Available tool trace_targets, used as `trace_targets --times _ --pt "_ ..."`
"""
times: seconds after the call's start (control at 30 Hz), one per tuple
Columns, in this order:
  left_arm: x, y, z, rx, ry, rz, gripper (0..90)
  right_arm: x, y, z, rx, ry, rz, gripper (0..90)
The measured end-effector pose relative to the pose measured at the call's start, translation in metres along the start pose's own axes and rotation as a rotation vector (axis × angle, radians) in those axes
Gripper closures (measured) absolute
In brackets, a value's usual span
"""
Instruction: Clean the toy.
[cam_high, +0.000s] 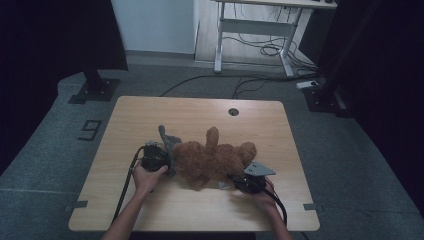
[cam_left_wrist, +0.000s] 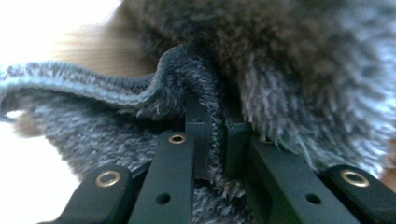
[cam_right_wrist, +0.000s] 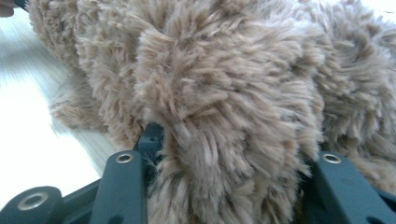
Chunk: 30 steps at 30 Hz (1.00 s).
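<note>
On the bench (cam_high: 150, 210), the left tool (cam_high: 167, 159) is clamped on the grey cloth (cam_left_wrist: 116, 93) at the left end of the brown teddy bear (cam_high: 215, 159), while the right tool (cam_high: 239, 181) is clamped on the bear's fur at its right end.

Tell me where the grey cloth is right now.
In the high view the grey cloth lies left of centre on the table, against the brown teddy bear; the left gripper is shut on its edge.
</note>
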<state>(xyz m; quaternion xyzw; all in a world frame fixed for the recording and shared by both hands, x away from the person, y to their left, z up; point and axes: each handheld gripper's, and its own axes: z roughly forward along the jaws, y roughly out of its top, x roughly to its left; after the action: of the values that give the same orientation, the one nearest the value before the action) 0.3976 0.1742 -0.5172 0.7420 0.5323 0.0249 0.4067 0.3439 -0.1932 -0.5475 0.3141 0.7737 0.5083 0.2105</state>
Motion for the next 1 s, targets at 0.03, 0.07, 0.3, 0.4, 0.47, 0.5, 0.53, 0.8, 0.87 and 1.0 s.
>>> trace_targets --times 0.03,0.07,0.3,0.4,0.47,0.5,0.53,0.8,0.87,1.0 --pt "-0.001 0.000 0.000 -0.005 -0.009 0.000 83.6 -0.001 0.000 0.000 -0.005 0.001 0.010 50.1" --pt "-0.003 0.001 -0.001 -0.014 -0.021 0.000 83.8 -0.002 0.000 0.000 -0.007 0.002 0.015 50.1" --pt "-0.010 0.005 -0.006 -0.060 -0.058 0.004 84.1 -0.003 0.001 0.000 -0.029 -0.002 0.013 50.6" --pt "-0.010 0.006 -0.006 -0.078 -0.073 -0.009 84.2 -0.002 0.003 -0.001 -0.032 -0.015 -0.004 51.2" --pt "-0.010 0.007 -0.006 -0.086 -0.083 -0.014 84.3 -0.002 0.004 0.000 -0.035 -0.022 -0.016 51.7" --pt "-0.010 0.007 -0.006 -0.092 -0.089 -0.016 84.3 -0.001 0.005 0.000 -0.036 -0.025 -0.023 52.0" --pt "-0.011 0.008 -0.006 -0.099 -0.094 -0.019 84.3 -0.001 0.006 0.000 -0.039 -0.029 -0.032 52.3" --pt "-0.010 0.032 -0.016 -0.219 -0.097 0.008 84.5 -0.004 0.035 0.007 -0.128 -0.113 -0.135 53.1" --pt "-0.006 0.035 -0.013 -0.224 -0.093 0.001 84.4 -0.011 0.040 0.013 -0.128 -0.128 -0.150 52.8" --pt "0.002 0.027 0.002 -0.182 -0.061 -0.006 84.3 -0.020 0.038 0.025 -0.072 -0.146 -0.170 52.5"
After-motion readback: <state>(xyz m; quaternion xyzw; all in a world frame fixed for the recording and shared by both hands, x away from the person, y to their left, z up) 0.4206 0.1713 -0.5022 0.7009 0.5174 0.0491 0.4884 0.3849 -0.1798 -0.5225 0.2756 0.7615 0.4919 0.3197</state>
